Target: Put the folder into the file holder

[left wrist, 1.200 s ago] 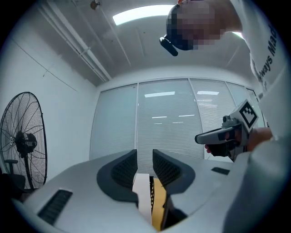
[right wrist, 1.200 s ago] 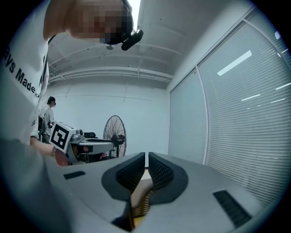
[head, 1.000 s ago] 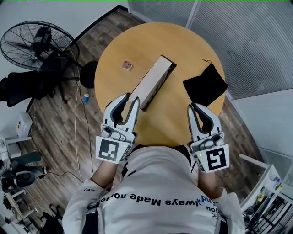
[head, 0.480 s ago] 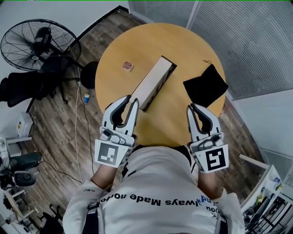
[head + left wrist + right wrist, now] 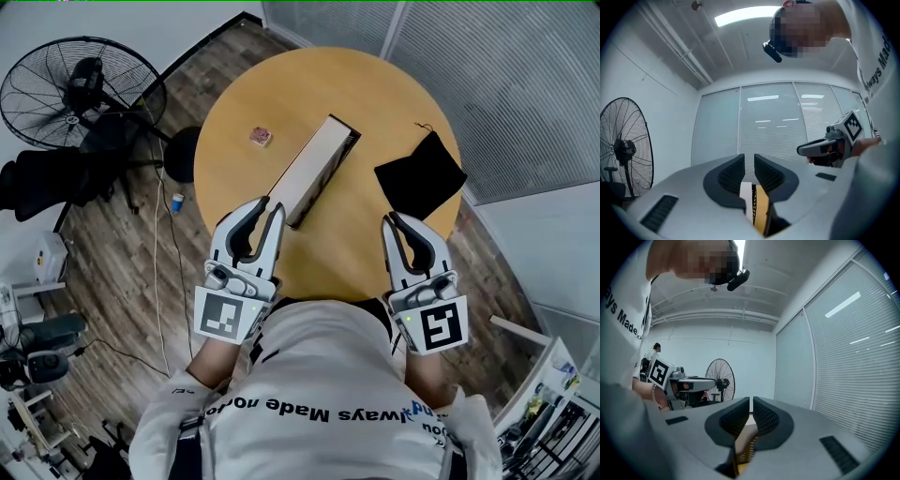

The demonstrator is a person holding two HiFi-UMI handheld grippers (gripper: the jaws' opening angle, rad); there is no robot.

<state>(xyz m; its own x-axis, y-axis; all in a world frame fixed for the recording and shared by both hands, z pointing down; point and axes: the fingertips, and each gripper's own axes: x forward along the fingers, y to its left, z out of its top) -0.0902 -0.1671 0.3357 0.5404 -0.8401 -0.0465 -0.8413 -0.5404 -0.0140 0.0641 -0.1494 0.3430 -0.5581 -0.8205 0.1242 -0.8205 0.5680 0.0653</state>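
While both grippers hang over the table's near rim, left gripper and right gripper clenched empty, the pale folder seems to stand in the mesh file holder at table centre (seating unclear). If seated, nothing remains.

Shirt print, partly readable: "...lways Made".

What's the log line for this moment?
left hand-held gripper: shut, empty | right hand-held gripper: shut, empty | file holder: on table, not gripped
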